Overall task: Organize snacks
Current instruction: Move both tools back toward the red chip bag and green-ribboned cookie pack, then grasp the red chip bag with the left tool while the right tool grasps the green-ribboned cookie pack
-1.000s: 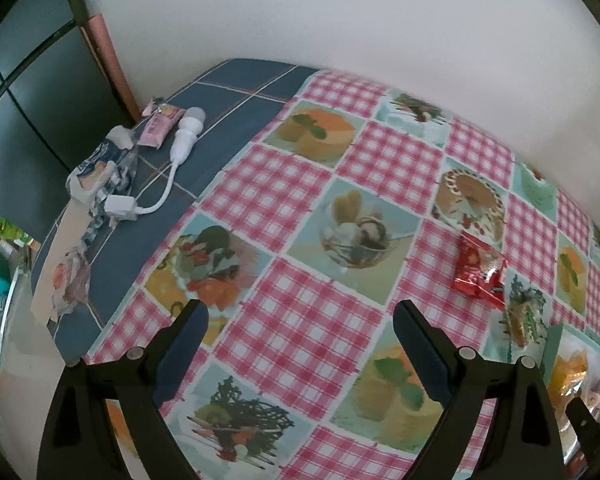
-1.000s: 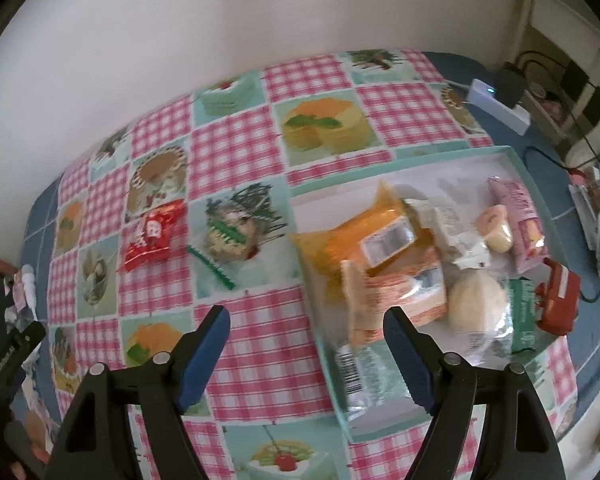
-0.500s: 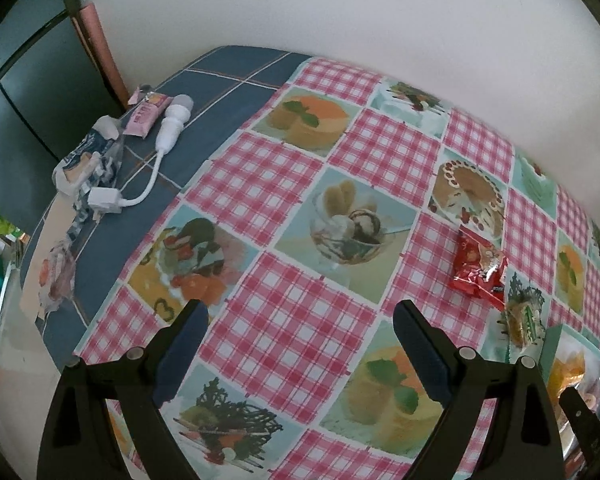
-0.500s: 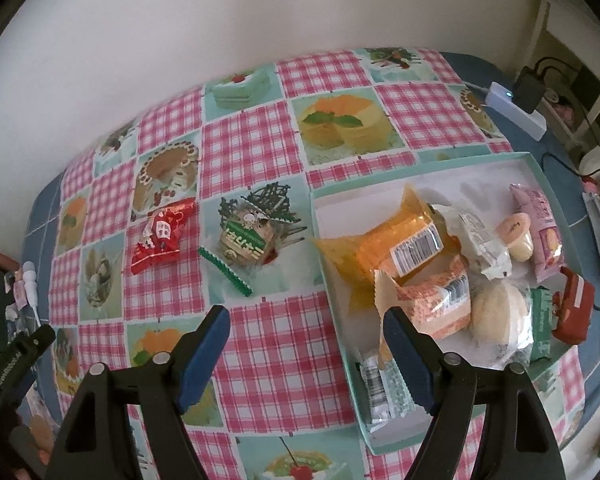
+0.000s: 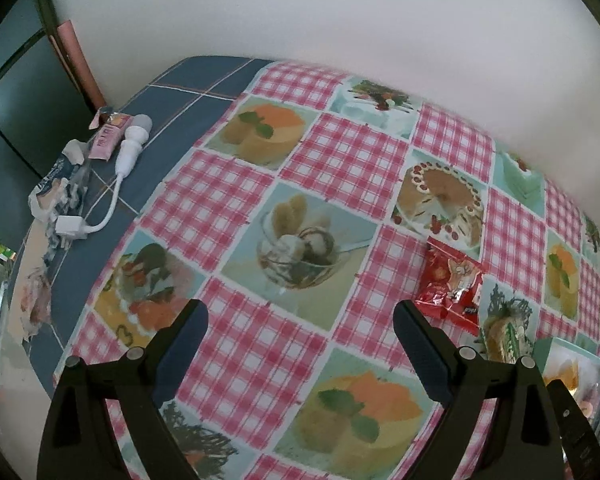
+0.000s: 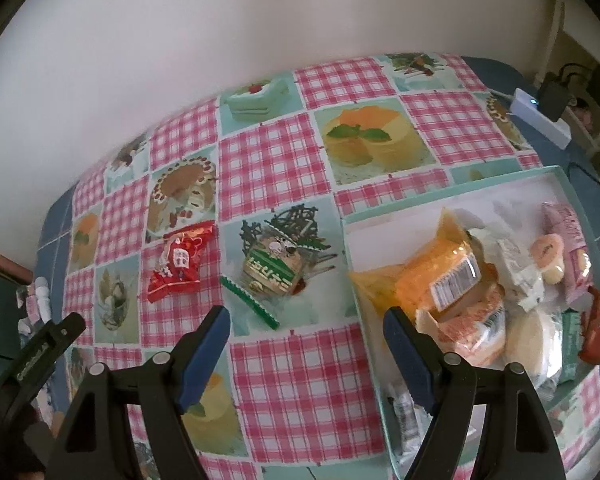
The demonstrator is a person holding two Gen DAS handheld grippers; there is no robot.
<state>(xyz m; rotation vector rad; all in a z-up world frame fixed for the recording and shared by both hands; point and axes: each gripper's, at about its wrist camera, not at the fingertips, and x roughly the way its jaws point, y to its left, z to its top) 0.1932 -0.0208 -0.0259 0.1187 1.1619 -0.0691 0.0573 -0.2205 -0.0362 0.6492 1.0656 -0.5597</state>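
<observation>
Both views have slid leftward over the desk (image 6: 300, 380) since a second ago, bringing the loose snacks nearer. Red snack packet (image 6: 180, 266) and clear green-labelled packet (image 6: 274, 268) lie left of the teal tray (image 6: 452, 188) — outside it. Right tool (image 6: 306, 344), open and empty, hangs nearer; the green packet sits just beyond its tips. Left tool (image 5: 300, 334) — likewise open, empty. Tray holds orange, pink and white packets.

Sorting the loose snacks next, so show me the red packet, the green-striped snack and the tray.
red packet (image 6: 178, 266), right wrist view, middle of wrapper
green-striped snack (image 6: 270, 270), right wrist view, green label
tray (image 6: 456, 184), right wrist view, far rim
</observation>
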